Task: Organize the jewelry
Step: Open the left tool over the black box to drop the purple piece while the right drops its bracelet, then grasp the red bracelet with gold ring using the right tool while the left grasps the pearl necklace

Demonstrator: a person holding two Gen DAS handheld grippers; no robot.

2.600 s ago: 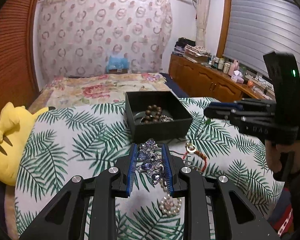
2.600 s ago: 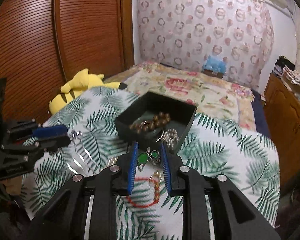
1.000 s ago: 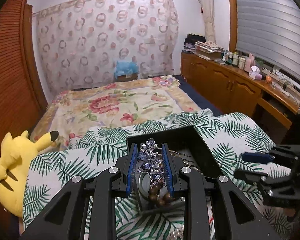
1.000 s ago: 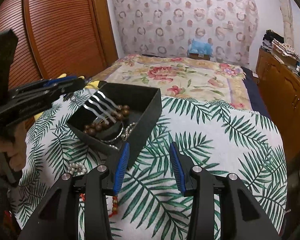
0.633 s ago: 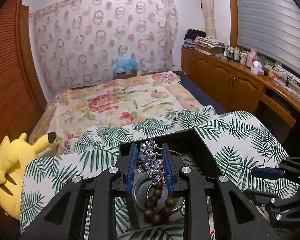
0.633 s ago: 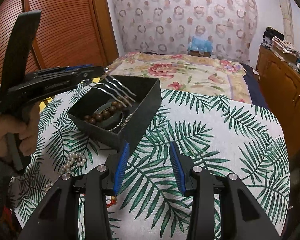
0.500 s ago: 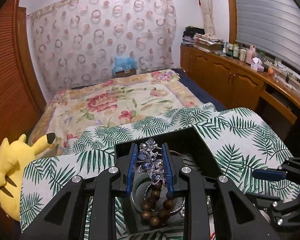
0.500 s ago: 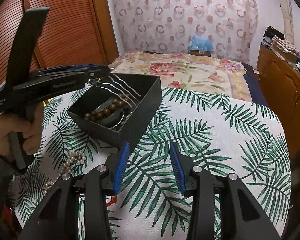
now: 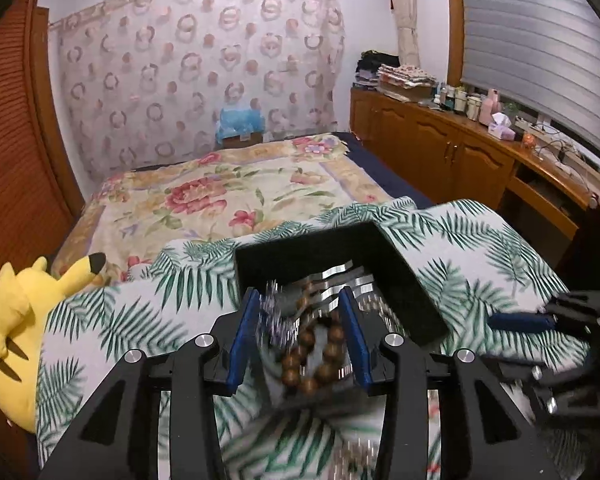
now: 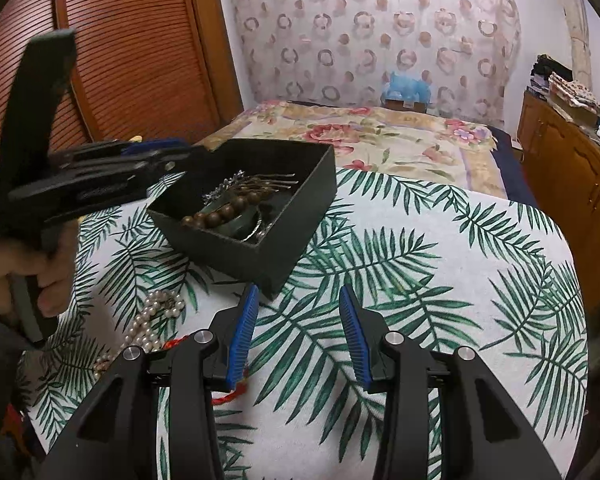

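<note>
box so far: black box [image 10: 256, 256] already holds wooden beads [image 10: 220, 213], bangles

left tongs [image 9: 299, 334]: opening, hair comb [image 9: 274, 320] dropping in

right tongs [image 10: 298, 332]: apart, empty

still out: pearl necklace [image 10: 148, 320], red bracelet [image 10: 228, 396]

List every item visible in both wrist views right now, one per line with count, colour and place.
box: one, black, open, on the palm-leaf cloth
wooden bead bracelet: one, brown, in the box
hair comb: one, silver with blurred stones, dropping into the box, prongs toward the far wall
pearl strand: one, cream, on the cloth beside the box
red cord: one, on the cloth under the right gripper's finger
palm-leaf cloth: one, white and green, covering the near surface
floral bedspread: one, cream and pink, behind
plush toy: one, yellow, left edge
cabinets: wooden, right wall
left gripper: black, blue pads, jaws opening over the box
right gripper: black, blue pads, open, empty, above the cloth
hand: one, gripping the left gripper's handle
</note>
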